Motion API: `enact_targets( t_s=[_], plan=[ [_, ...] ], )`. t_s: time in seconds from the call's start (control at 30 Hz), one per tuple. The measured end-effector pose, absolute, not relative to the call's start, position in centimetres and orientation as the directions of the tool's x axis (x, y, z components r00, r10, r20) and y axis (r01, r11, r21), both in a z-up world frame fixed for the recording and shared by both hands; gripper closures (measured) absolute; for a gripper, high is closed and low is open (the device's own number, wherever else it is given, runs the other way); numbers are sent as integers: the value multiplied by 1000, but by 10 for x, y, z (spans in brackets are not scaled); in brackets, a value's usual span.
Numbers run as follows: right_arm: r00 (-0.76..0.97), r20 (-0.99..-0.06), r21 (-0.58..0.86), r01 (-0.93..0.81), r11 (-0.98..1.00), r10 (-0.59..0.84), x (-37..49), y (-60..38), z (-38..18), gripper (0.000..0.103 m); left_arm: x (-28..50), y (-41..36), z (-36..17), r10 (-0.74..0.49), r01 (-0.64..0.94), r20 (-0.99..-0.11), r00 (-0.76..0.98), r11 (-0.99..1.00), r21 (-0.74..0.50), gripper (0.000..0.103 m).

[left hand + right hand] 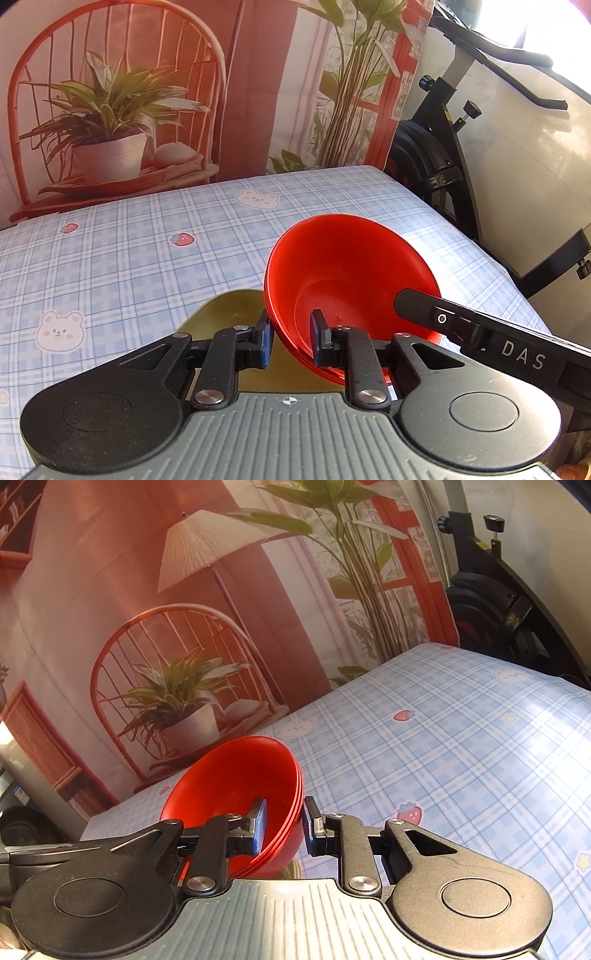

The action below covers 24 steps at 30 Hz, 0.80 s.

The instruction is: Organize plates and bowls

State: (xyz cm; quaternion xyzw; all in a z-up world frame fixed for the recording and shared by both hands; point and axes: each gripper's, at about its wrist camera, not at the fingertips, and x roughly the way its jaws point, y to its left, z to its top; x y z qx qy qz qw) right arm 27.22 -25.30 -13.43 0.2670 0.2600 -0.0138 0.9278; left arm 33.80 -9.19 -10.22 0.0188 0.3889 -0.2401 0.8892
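Left wrist: left gripper [291, 338] straddles the rim of the red bowl stack [351, 280], tilted above an olive plate [236, 306] on the counter [147, 229]; clamped or not, cannot tell. Right wrist: right gripper [282, 825] likewise straddles the opposite rim, grip unclear. Step looks like carrying the stack; next needs a level set-down.

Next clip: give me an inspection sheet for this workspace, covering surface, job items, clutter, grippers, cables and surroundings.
Surface: blue plaid tablecloth with bear and strawberry prints.
Job's things: stack of red bowls, tilted, lifted; olive-green plate beneath.
Clutter: nothing seen.
Grippers: left hand-held gripper straddles the stack's near rim; right hand-held gripper straddles the opposite rim. Contact unclear.
Cables: nothing seen.
Surroundings: printed backdrop of a chair and plants; exercise bike beside the table.
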Motion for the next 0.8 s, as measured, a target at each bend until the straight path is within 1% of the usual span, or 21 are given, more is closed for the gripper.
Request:
enact_targets(
  t_s=[0.33,0.8],
  plan=[
    [839,-513,470,98,877,181,277,-219,-138,83,327,-54,-111,-380,380,-715,587,909,-171,80],
    [803,-553,465,76,882,222,283,-201,-153,83,321,-38,-129,-346,341,-739,578,925,-166,80]
  ],
)
